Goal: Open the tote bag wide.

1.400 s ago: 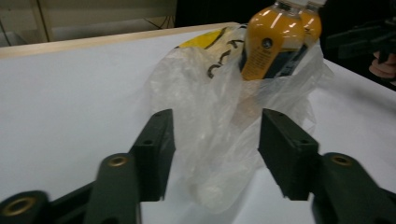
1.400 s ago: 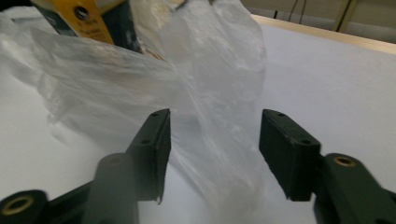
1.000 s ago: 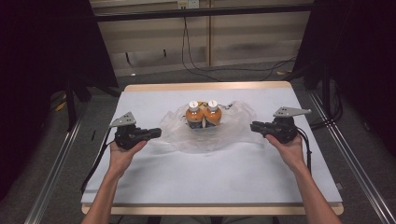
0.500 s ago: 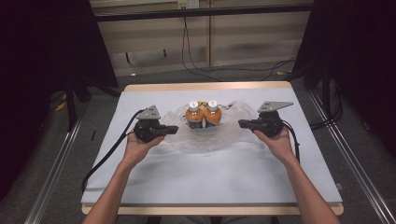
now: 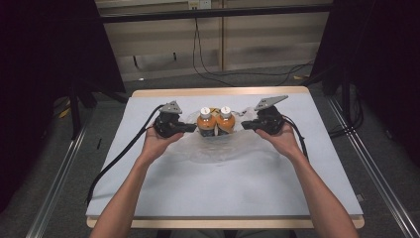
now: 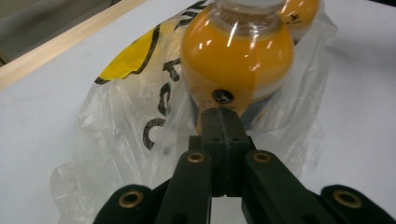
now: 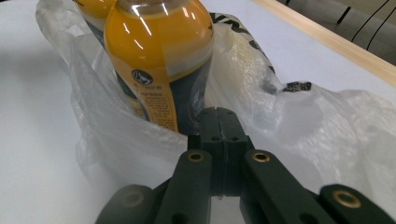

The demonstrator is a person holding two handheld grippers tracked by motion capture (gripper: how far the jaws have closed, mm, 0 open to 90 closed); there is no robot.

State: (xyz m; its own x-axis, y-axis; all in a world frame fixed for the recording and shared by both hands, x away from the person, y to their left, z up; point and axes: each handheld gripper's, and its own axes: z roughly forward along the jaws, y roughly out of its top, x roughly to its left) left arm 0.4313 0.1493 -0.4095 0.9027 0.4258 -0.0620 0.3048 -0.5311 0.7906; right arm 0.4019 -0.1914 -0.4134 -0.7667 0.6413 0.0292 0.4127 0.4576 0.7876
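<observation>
Here, two bottles of orange drink stand upright and side by side in the middle of the far half of the white table point(image 5: 223, 188), the left bottle point(image 5: 206, 120) and the right bottle point(image 5: 226, 119) touching each other, each with a white cap. They stand on a crumpled clear plastic bag point(image 5: 218, 148) that spreads around them and toward the person; the bag has black and yellow print on it. The left gripper point(image 5: 190, 128) comes from the left side, held in the left hand point(image 5: 157, 141), and its tip is just beside the left bottle. In the left gripper view its jaws are pressed together, with nothing between them, and the tip is at the bag film right in front of the left bottle point(image 6: 237, 56); whether it touches the film I cannot tell. The right gripper point(image 5: 244, 126), held in the right hand point(image 5: 282, 141), comes from the opposite side. In the right gripper view its jaws are also together and empty, close to the bag point(image 7: 299, 121) and the right bottle point(image 7: 159, 60).
</observation>
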